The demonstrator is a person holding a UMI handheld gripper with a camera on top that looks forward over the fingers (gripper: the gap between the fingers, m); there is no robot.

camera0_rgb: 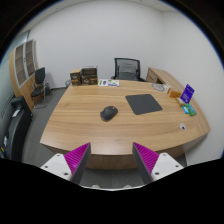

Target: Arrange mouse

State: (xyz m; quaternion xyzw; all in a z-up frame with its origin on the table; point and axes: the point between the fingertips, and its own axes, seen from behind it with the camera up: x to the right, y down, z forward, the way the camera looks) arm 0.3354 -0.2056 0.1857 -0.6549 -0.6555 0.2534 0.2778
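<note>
Gripper view: at the bottom of the frame the gripper (111, 160) is seen spread apart with nothing held, beyond it the mouse (108, 113) is found at the centre on the wooden table (75, 125), the mouse pad (142, 103) just right, and an office chair (126, 69) farthest.

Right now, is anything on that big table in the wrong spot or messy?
One thing: the black mouse sits on the bare wooden table, beside the dark mouse pad rather than on it. Nothing looks spilled or broken. The tongs are open and empty, well short of the mouse.
</note>
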